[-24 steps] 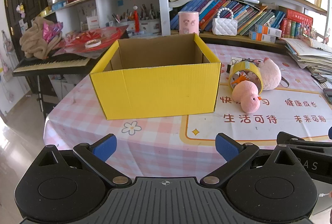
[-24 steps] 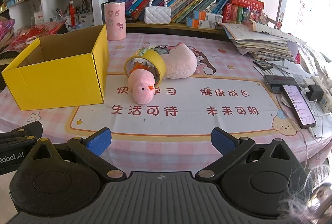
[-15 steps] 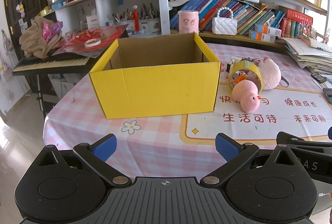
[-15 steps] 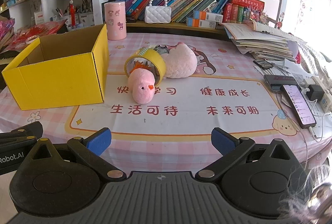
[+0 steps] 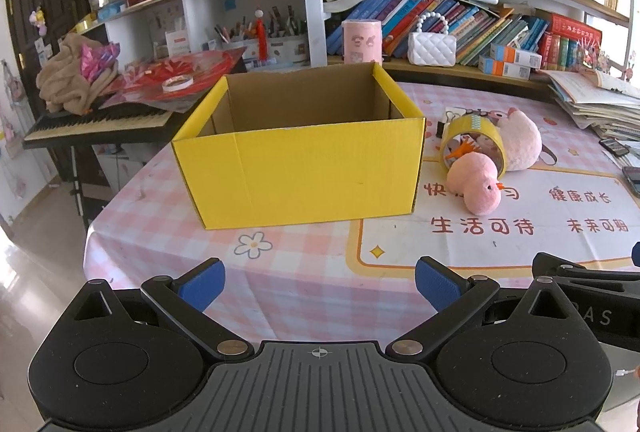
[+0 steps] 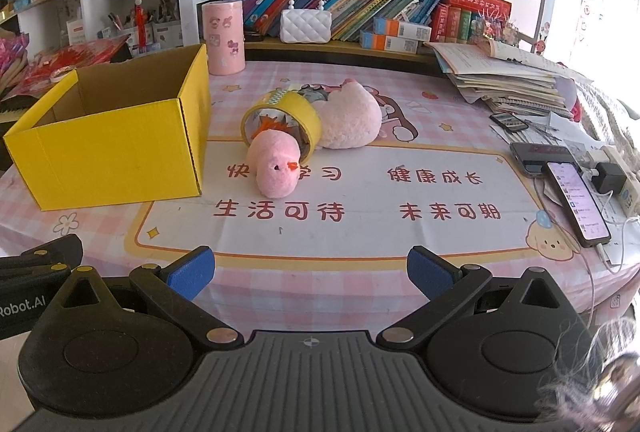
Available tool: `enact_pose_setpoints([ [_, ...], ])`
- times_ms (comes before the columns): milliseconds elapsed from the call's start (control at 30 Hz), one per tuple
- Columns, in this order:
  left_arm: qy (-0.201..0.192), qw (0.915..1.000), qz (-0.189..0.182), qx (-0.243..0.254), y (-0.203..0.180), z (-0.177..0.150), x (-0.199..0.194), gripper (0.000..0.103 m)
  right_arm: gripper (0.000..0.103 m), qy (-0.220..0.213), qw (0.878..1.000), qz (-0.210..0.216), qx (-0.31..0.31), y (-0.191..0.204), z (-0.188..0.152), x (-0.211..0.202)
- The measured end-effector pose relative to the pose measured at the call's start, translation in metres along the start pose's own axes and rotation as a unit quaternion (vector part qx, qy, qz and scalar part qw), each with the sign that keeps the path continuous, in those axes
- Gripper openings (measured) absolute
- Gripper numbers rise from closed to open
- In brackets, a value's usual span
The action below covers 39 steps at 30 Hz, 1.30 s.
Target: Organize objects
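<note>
An open yellow cardboard box [image 5: 304, 167] [image 6: 116, 155] stands on the pink checked tablecloth, nothing visible inside it. To its right lie a pink plush chick [image 5: 478, 183] [image 6: 276, 167], a roll of yellow tape [image 5: 474, 135] [image 6: 286, 115] leaning over it, and a larger pink plush [image 5: 520, 139] [image 6: 350, 119] behind. My left gripper [image 5: 320, 282] hovers open over the table's near edge, in front of the box. My right gripper [image 6: 310, 274] is open too, well short of the chick. Nothing sits between either pair of fingers.
A phone [image 6: 576, 197], charger and cables lie at the table's right edge, with a paper stack [image 6: 512, 79] behind. A pink canister [image 6: 223, 37] and white handbag [image 6: 306, 23] stand by the bookshelf. A keyboard [image 5: 96, 119] with cloth on it sits left of the table.
</note>
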<state>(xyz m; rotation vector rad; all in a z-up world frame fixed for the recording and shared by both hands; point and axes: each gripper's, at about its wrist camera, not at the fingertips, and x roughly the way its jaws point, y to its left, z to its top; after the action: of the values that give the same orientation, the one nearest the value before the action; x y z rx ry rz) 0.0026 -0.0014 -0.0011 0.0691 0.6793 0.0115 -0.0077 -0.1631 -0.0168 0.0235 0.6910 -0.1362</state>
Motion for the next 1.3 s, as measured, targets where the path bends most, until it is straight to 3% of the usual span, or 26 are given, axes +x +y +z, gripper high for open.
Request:
enact_pose_setpoints([
  [1300,0.009,0.9999,-0.011,0.008,0.0022,0.0009,0.0085,0.102,0.103,0.003,1.0,-0.001,0.0,-0.0012,-0.0001,0.0028],
])
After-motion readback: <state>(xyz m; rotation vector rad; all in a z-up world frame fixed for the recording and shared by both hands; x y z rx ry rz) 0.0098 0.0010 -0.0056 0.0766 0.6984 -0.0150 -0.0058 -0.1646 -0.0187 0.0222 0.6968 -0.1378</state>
